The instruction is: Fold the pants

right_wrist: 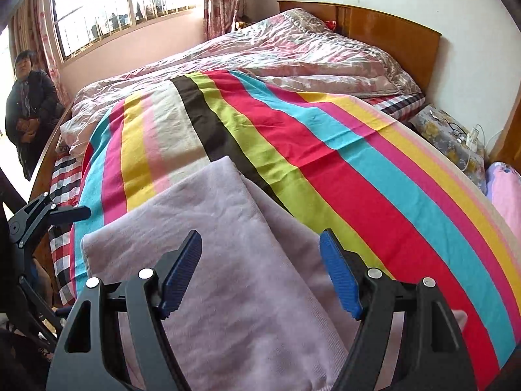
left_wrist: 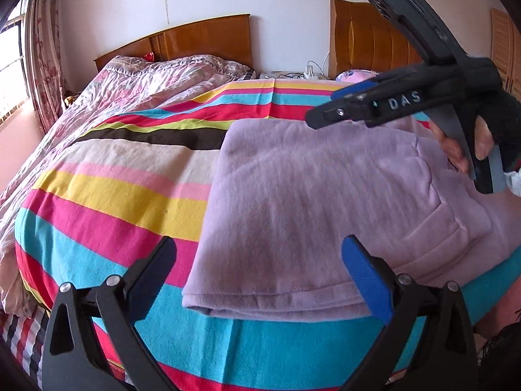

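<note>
Lilac fleece pants (left_wrist: 312,202) folded, both grippers open

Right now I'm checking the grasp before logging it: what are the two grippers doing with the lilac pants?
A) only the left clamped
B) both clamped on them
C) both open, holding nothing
C: the left gripper and right gripper both show spread jaws over the lilac pants, gripping nothing.

The pants (left_wrist: 293,202) are pale lilac. The sheet (left_wrist: 123,195) beneath carries stripes of turquoise, red, pink, yellow, lime, cream and dark brown. The quilt (right_wrist: 293,49) is pink floral. The headboard (right_wrist: 390,32) is orange-brown wood.
</note>
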{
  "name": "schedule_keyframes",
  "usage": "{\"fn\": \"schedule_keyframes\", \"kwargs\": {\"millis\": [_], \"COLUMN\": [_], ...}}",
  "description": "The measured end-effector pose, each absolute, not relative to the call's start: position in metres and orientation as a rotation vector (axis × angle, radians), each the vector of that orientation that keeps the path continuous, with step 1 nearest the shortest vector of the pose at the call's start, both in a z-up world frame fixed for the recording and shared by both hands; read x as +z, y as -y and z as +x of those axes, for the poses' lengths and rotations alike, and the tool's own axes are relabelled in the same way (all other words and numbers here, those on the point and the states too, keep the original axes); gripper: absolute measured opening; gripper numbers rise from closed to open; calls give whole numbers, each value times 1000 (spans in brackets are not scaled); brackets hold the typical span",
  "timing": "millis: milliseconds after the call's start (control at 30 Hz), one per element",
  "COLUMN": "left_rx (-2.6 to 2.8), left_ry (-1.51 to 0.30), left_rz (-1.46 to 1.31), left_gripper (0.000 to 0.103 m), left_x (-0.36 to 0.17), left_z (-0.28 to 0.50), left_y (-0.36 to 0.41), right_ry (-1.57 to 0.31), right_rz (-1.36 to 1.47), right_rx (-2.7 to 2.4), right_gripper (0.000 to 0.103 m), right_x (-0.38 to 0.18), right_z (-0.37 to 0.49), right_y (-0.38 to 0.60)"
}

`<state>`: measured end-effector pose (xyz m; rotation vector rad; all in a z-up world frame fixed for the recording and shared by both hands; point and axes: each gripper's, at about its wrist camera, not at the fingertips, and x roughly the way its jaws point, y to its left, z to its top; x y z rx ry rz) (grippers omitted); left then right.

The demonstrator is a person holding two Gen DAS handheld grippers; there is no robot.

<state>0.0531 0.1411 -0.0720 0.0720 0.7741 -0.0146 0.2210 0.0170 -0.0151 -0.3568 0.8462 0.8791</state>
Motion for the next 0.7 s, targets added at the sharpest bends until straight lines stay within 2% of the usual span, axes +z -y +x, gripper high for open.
{"fn": "schedule_keyframes", "kwargs": {"millis": [233, 400, 500, 600, 700], "left_rx": [-42, -73, -80, -80, -80], "left_ry": [-854, -849, -841, -837, -836], "left_rz": [-55, -84, -78, -77, -78], "left_gripper": [102, 102, 102, 102, 102], "left_x": [-94, -99, -100, -99, -99], "left_z": [55, 52, 53, 53, 51], "left_y": [-164, -168, -167, -167, -166], "right_ry": [-928, -900, -902, -930, -883], "right_rz": [-428, -326, -442, -365, -356], "right_rx": [899, 883, 845, 846, 774], "right_gripper": [73, 73, 75, 76, 76], "right_x": [-56, -39, -53, -61, -56], "right_z": [264, 268, 274, 292, 295], "right_y": [-79, -79, -95, -94, -94]}}
